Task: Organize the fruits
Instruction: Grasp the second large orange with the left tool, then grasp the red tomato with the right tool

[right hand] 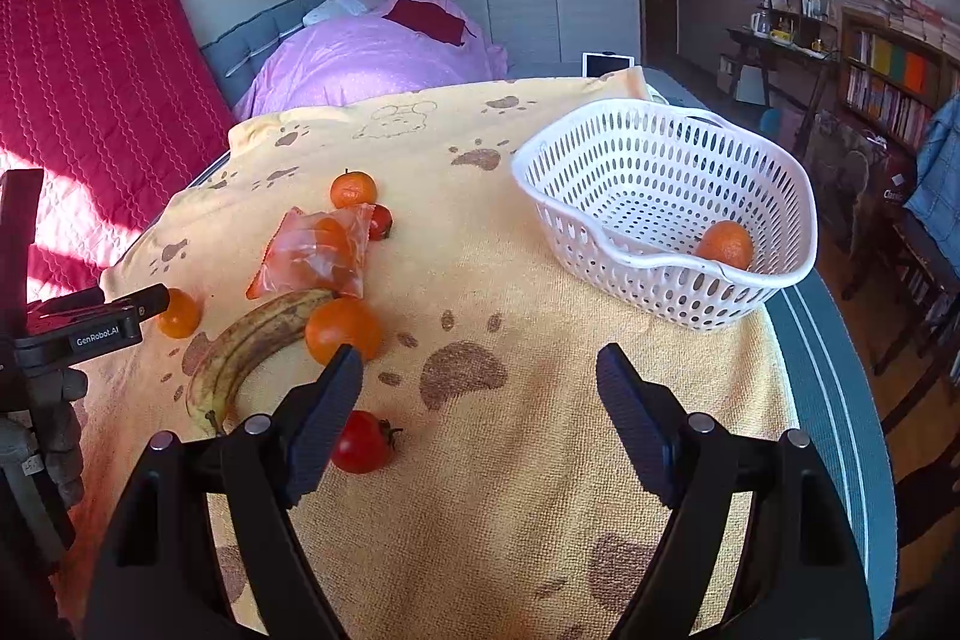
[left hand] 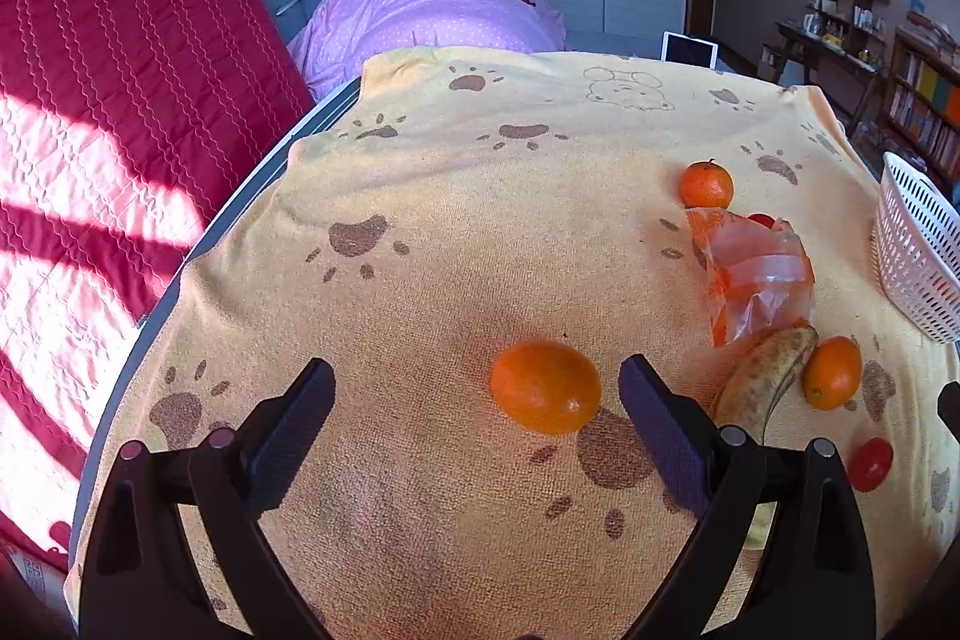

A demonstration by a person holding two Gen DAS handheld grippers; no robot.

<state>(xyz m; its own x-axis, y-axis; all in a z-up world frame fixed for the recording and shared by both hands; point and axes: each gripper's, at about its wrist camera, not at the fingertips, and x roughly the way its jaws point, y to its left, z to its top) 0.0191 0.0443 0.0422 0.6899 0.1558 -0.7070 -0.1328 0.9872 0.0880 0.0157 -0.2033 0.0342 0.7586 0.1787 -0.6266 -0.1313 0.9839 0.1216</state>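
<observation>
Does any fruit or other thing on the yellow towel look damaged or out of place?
Yes. The banana is heavily browned and spotted, so it looks overripe. A crumpled orange plastic bag lies among the loose fruit and is not fruit. The white basket has a dented front rim and holds only one orange.

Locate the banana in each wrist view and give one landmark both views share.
Left wrist: banana lies at lower right, just right of the left tongs, partly hidden by them.
Right wrist: banana lies at lower left, left of the right tongs.
Shared landmark: the orange plastic bag just beyond its far tip.
</observation>
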